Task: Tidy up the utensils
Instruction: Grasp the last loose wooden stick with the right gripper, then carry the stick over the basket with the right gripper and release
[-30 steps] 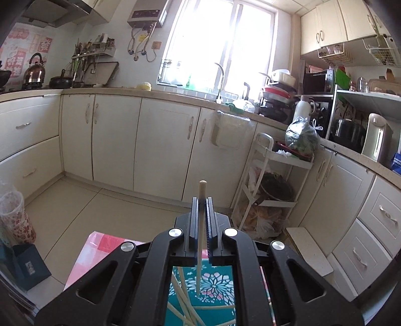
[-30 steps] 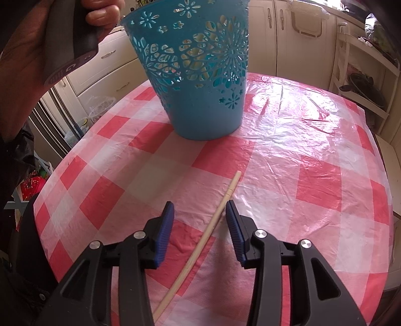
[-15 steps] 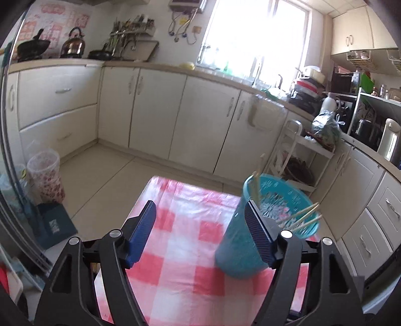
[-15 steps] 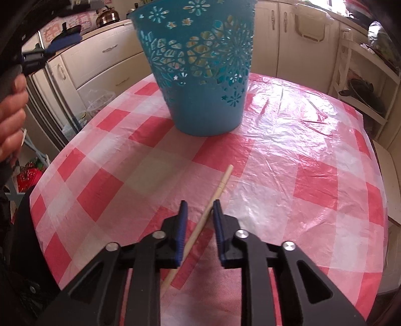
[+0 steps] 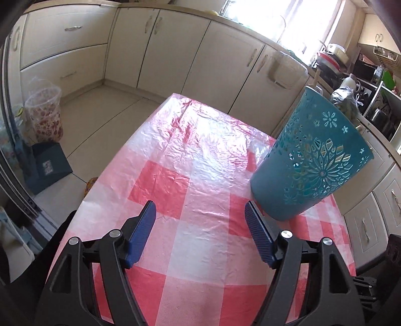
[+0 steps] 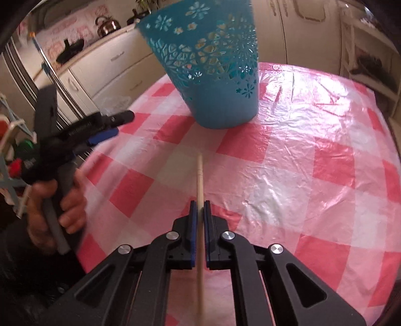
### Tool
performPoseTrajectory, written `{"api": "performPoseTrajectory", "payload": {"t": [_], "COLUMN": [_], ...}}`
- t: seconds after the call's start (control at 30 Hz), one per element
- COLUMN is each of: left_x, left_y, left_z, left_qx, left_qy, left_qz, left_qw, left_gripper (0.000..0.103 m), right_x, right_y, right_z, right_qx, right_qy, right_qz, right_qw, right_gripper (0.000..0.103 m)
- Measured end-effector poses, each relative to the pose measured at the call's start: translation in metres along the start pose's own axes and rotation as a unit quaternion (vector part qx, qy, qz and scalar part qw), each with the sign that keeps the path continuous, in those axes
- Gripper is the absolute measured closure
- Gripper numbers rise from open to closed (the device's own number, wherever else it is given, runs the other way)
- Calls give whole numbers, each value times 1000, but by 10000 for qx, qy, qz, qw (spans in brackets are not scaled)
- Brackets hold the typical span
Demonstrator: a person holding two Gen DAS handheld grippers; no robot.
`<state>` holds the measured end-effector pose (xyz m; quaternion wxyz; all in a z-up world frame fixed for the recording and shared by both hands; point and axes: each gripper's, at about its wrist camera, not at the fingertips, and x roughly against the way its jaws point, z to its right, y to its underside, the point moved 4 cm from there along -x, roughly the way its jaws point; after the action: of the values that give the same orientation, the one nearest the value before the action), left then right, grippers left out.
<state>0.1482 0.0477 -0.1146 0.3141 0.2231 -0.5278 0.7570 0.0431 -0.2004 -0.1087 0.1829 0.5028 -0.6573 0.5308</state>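
Above the checked worktop (image 6: 300,175) my right gripper (image 6: 200,208) pinches the chopstick (image 6: 199,180); I'd lift level toward the basket (image 6: 213,75), left gripper (image 5: 200,213) spread.

No legible text, brand or number anywhere: the pink-and-white poster (image 6: 72,32) on the far wall behind the steel kettle (image 6: 108,24) carries markings too blurred to read, as does the small dark box (image 5: 47,166) on the floor.

Wooden chopstick (image 6: 199,185) clamped — near upright teal basket (image 6: 213,75).
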Motion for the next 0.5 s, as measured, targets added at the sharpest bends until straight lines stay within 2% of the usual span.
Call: {"api": "performPoseTrajectory", "payload": {"t": [0.13,0.27,0.37,0.5], "left_x": [-5,-6,-7,-7], "left_y": [1,1,1,1], "left_z": [3,7,7,7], "left_qx": [-43,-88,-56,-62], "left_qy": [38,27,27,31], "left_qz": [-115,-159,-188,-182], "left_qw": [9999,9998,9998,9998], "left_gripper": [30,30,30,30], "right_x": [30,61,88,123], "right_y": [-6,-22,-47,-101], "right_z": [9,6,-2,-16], "right_qx": [-759,-978,-970,-802], "right_qy": [-1119,-1744,-2083,-2069], "right_qz": [523,1042,1570,2447], "right_qw": [9894,9742,9605,9438], "right_gripper": [97,97,97,97]}}
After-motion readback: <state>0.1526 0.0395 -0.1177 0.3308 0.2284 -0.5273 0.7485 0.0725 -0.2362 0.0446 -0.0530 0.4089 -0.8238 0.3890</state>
